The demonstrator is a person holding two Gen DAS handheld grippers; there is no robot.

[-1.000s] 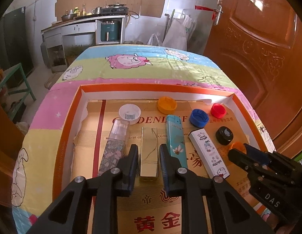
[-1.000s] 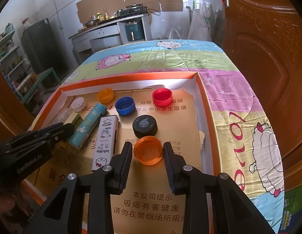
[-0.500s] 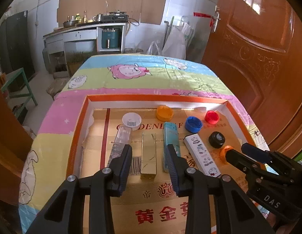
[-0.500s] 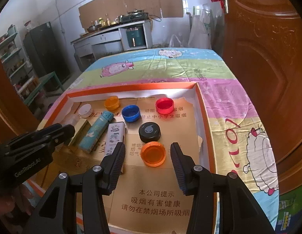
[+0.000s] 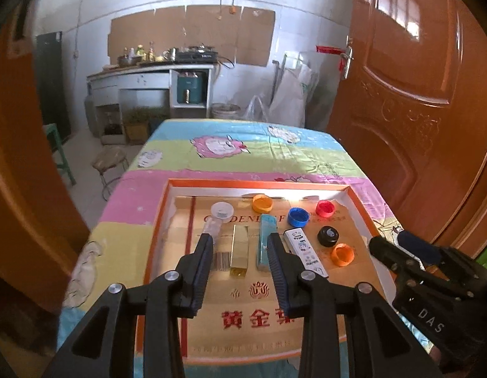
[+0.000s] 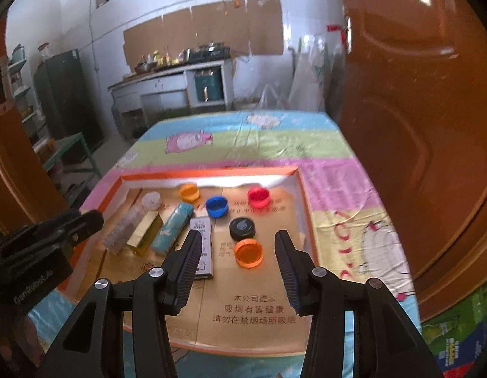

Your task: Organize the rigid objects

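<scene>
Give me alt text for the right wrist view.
The right gripper hangs open above an orange-rimmed tray, holding nothing, with an orange cap lying below between its fingers. Four boxes lie side by side at left, caps in black, blue, red, orange and white around them. The left gripper shows at the left edge.

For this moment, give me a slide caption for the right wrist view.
Right gripper open above an orange cap lying in the orange-rimmed tray.
</scene>
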